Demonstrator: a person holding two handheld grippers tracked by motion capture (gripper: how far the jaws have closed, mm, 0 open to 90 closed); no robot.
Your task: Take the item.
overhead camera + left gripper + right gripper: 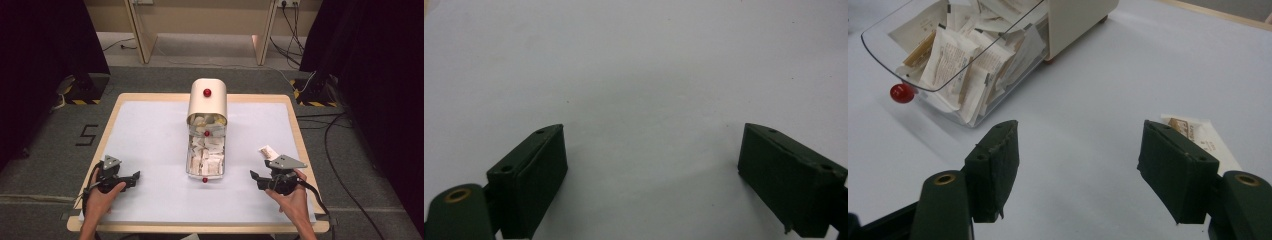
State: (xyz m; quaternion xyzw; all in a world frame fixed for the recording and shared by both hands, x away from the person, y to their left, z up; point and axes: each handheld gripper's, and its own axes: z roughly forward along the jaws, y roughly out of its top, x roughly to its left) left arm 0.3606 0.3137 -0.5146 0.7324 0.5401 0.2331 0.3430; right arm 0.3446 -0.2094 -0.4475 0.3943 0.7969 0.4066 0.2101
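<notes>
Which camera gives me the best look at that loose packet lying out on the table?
The right gripper view: the loose packet lies close, print visible, partly behind the right gripper. In the high view it is a small sliver beside that gripper.

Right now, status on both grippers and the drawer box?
Left gripper open, empty. Right gripper open, empty. Clear plastic drawer of paper sachets pulled out from the cream box. One loose sachet beside right fingers; nothing obstructing.
</notes>
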